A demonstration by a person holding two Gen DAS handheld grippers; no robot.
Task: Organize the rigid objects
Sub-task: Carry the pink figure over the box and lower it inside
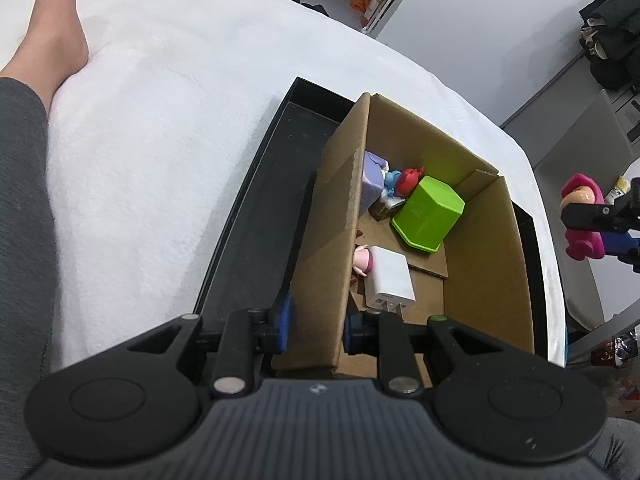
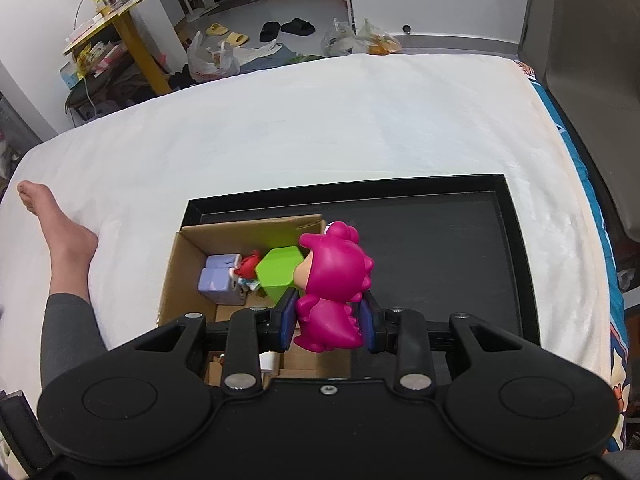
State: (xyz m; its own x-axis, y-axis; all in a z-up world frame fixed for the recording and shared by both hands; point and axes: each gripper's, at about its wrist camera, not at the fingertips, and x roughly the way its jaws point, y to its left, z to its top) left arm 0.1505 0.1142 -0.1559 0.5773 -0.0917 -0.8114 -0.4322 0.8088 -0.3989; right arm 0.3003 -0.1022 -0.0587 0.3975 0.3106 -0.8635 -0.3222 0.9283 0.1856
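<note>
Right gripper [image 2: 328, 326] clamped on the pink dinosaur toy [image 2: 332, 280], hanging above the tray [image 2: 516, 216] beside the box [image 2: 176, 276]. Left gripper [image 1: 316, 326] pinches the box wall, steadying it. Keep the toy upright, set down gently.

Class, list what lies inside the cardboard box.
Inside the cardboard box: green container, white charger, lavender block, red-and-blue figure, pink toy partly hidden by the wall.

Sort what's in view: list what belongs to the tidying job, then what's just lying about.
Job:
- pink dinosuit figurine, gripped in right claw
- cardboard box, wall held by left claw
- green container
- white charger
- black tray

Lying about:
- slippers
- plastic bags
- yellow table
</note>
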